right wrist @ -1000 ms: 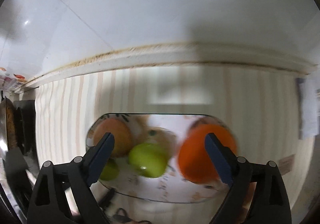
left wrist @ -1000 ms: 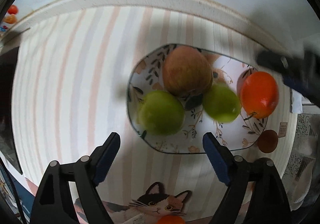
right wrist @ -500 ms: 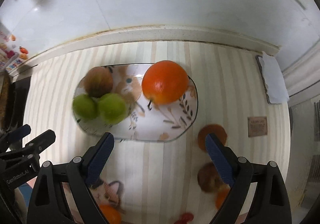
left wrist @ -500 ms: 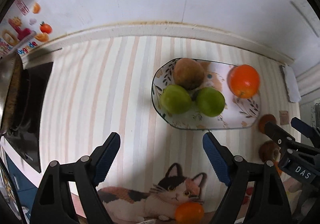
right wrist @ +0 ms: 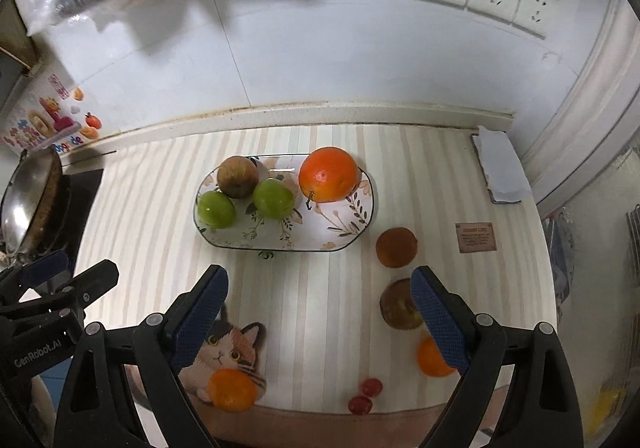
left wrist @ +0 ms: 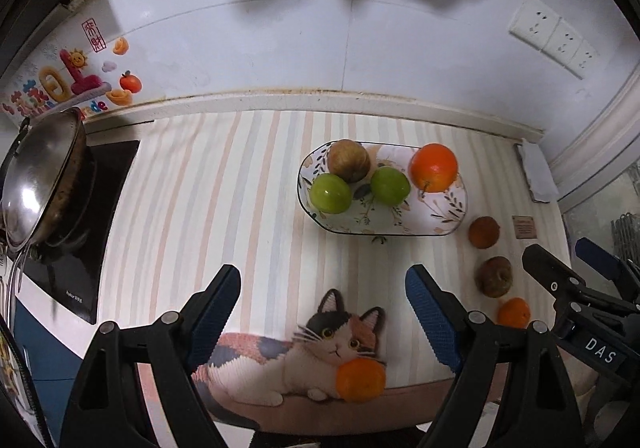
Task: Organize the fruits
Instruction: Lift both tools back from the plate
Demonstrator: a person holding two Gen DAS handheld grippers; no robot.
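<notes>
Both grippers have pulled back from the plate (left wrist: 448,226), leaving the big orange (right wrist: 329,174) set there with four fruits. The left gripper (left wrist: 322,312) and right gripper (right wrist: 318,314) hang wide and empty; loose fruit lies near the right fingers (right wrist: 438,322): brown fruit (right wrist: 400,310), small orange (right wrist: 432,358).

Plate (right wrist: 362,224): you're seeing a big orange (right wrist: 329,174), two green apples (right wrist: 273,198) and a brownish apple (right wrist: 237,176) sitting on it.
Loose fruit: two brown fruits (right wrist: 396,247), small oranges (right wrist: 231,390) and cherry tomatoes (right wrist: 365,396) are lying nearer, rightward.
</notes>
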